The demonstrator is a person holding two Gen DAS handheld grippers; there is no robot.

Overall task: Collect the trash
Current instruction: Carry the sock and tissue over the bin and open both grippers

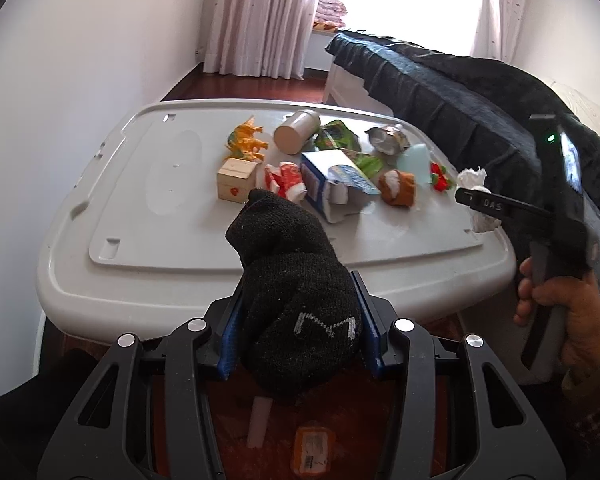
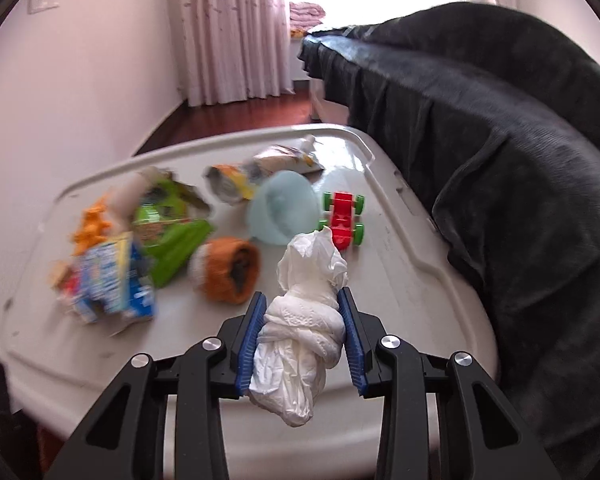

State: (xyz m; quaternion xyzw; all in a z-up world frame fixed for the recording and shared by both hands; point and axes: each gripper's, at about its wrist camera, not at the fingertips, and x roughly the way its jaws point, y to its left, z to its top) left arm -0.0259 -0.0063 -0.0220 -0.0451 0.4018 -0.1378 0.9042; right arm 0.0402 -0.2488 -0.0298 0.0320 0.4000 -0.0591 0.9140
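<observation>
Tissue wad point(image 2: 306, 312), white and crumpled, sits clamped between the right gripper point(image 2: 302, 334) jaws, blue pads pressing both sides; its top sticks out past the tips, its tail hangs below them. In the left wrist view the same wad point(image 1: 476, 200) shows at the desk's right edge, right gripper point(image 1: 484, 204) held by a bare hand point(image 1: 564, 312). Left gripper point(image 1: 296, 320) jaws are closed on a black knit sock point(image 1: 292, 280), which bulges up and forward out of them over the near rim of the grey desk point(image 1: 180, 280). Rest of the clutter lies mid-desk, well apart from both: torn blue carton point(image 1: 332, 184), green wrapper point(image 1: 336, 136), foil wrapper point(image 1: 388, 138), red toy car point(image 2: 342, 216), wooden box point(image 1: 236, 180).
</observation>
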